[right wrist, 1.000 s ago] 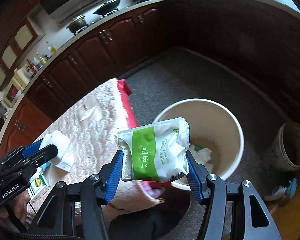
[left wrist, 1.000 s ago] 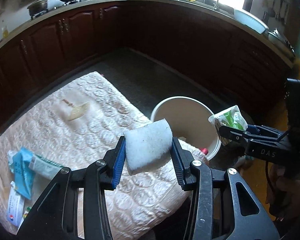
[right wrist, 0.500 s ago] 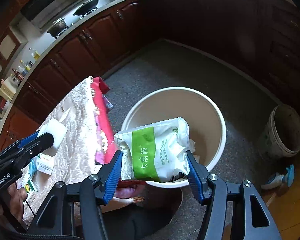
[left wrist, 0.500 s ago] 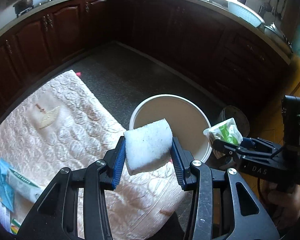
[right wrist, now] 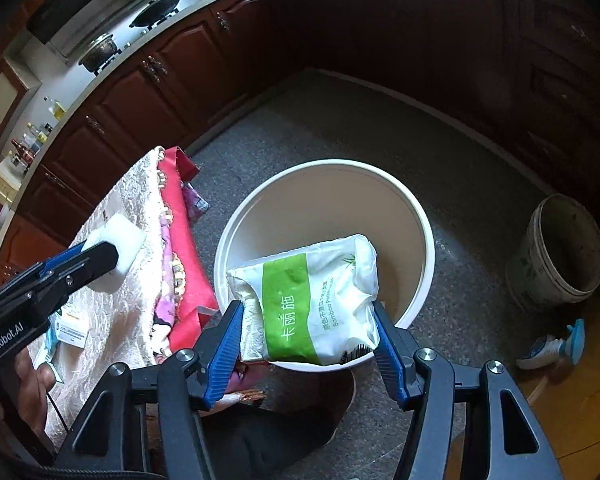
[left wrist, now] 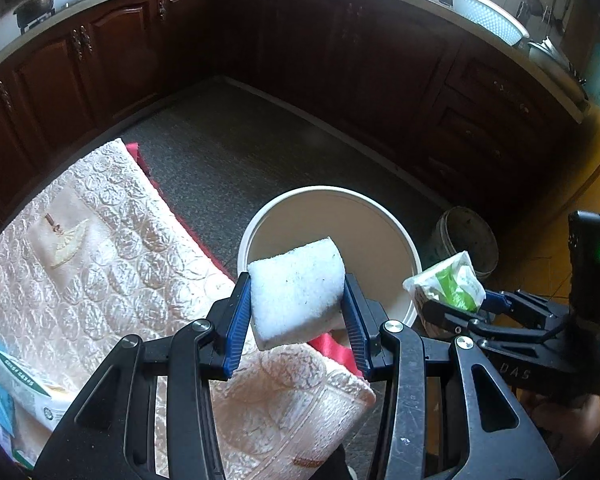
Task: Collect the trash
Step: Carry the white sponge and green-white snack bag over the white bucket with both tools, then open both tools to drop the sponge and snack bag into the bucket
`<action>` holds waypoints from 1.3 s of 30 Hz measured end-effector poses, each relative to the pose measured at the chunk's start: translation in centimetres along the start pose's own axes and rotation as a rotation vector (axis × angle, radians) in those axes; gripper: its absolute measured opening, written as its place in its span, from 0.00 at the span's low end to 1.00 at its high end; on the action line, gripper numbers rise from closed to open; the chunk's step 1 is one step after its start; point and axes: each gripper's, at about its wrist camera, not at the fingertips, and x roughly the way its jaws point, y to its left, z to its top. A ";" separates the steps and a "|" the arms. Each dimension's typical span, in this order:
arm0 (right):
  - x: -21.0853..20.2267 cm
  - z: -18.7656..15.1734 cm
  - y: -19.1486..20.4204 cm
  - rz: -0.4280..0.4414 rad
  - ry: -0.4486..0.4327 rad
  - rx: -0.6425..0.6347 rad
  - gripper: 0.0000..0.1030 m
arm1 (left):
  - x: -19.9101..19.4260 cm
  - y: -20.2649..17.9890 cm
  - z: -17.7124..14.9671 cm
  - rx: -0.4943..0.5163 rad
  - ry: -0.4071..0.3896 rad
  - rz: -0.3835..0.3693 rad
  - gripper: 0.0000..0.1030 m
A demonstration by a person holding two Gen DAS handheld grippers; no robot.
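My left gripper (left wrist: 296,320) is shut on a white foam block (left wrist: 296,290) and holds it over the table corner, just short of the near rim of a big white bucket (left wrist: 400,232) on the floor. My right gripper (right wrist: 308,332) is shut on a white and green tissue pack (right wrist: 312,300) and holds it above the near rim of the same bucket (right wrist: 424,224). The right gripper with its pack (left wrist: 448,284) shows at the right of the left wrist view. The left gripper with the foam block (right wrist: 116,240) shows at the left of the right wrist view.
A table with a cream quilted cloth (left wrist: 100,264) and a red underlayer lies to the left, with blue and green packets (left wrist: 16,384) at its near left. A dirty small bucket (right wrist: 560,252) and a blue spray bottle (right wrist: 552,348) sit on the floor at right. Dark cabinets (left wrist: 340,60) ring the room.
Both grippers have moved right and forward, off the table and toward the white bucket, each still holding its item. The bucket now lies directly ahead of both.
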 end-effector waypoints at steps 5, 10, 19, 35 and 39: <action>0.3 0.0 -0.2 -0.013 0.004 0.003 0.61 | 0.6 0.0 0.4 -0.026 0.005 -0.035 0.41; 0.6 0.4 -0.3 -0.032 0.003 0.016 0.68 | 1.0 0.2 0.7 -0.047 0.007 -0.060 0.50; 0.8 0.0 -0.4 -0.035 0.014 0.030 0.72 | 1.3 0.9 0.2 -0.069 0.024 -0.084 0.58; 1.0 -0.6 -0.9 -0.039 0.036 0.050 0.72 | 0.0 2.3 -0.2 -0.111 0.007 -0.117 0.73; 1.2 -0.7 -0.7 -0.036 0.040 0.048 0.72 | -0.3 2.6 -0.7 -0.115 0.003 -0.092 0.73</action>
